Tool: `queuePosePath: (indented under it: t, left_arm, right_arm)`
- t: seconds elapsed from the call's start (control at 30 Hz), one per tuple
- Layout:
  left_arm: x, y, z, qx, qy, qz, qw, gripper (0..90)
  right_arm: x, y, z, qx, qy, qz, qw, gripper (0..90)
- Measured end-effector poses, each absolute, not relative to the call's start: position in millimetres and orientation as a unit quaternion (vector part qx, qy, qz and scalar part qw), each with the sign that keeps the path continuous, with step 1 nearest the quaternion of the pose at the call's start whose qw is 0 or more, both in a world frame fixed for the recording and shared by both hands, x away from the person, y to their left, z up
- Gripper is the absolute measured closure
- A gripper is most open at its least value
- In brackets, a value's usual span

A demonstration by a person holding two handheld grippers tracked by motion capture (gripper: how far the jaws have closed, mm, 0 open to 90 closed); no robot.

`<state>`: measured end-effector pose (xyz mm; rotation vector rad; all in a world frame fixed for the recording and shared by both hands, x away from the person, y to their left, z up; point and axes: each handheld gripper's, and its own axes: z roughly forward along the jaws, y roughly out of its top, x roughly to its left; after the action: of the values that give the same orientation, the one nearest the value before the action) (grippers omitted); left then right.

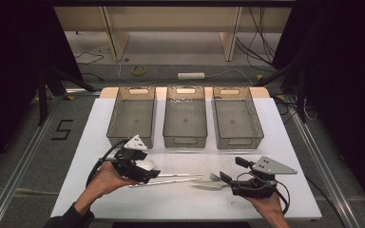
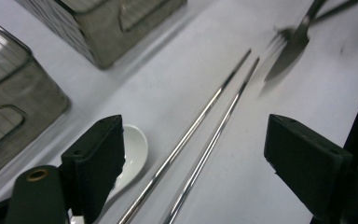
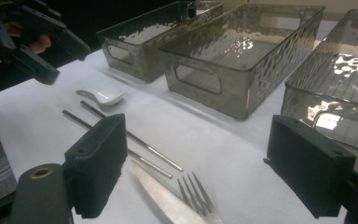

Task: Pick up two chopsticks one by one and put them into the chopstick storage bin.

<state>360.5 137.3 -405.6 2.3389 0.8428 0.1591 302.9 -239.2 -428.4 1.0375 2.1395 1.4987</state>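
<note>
Two metal chopsticks [image 1: 171, 179] lie side by side on the white table [image 1: 171, 202], with a white ceramic spoon [image 1: 148, 164] at their left end. A fork [image 1: 214, 177] and a knife [image 1: 208, 184] rest at their right end. My left gripper [image 1: 147, 166] hovers open over the spoon end; in the left gripper view the chopsticks [image 2: 200, 135] run between its jaws and the spoon [image 2: 133, 154] sits by the left jaw. My right gripper [image 1: 234, 169] is open just right of the fork [image 3: 196, 193] and knife [image 3: 161, 196], holding nothing.
Three empty grey see-through bins stand in a row at the back of the table: left [image 1: 129, 140], middle [image 1: 185, 141], right [image 1: 240, 141]. The table's edges drop to a grey floor with cables and metal rails.
</note>
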Motion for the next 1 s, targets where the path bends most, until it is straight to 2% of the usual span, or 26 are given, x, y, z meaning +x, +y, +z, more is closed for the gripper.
queuePosePath:
  t: [0.3,1.0]
  left_arm:
    - [366.6,119.1,-418.9,0.926,0.287,0.049,0.241,29.9]
    - [373.0,109.4,-450.4,0.958,0.24,0.021,0.157,58.5]
  right_arm:
    - [303.5,-238.3,-429.3,0.361,0.757,0.523,0.153,21.1]
    - [304.6,-235.2,-430.8,0.356,0.765,0.517,0.144,21.7]
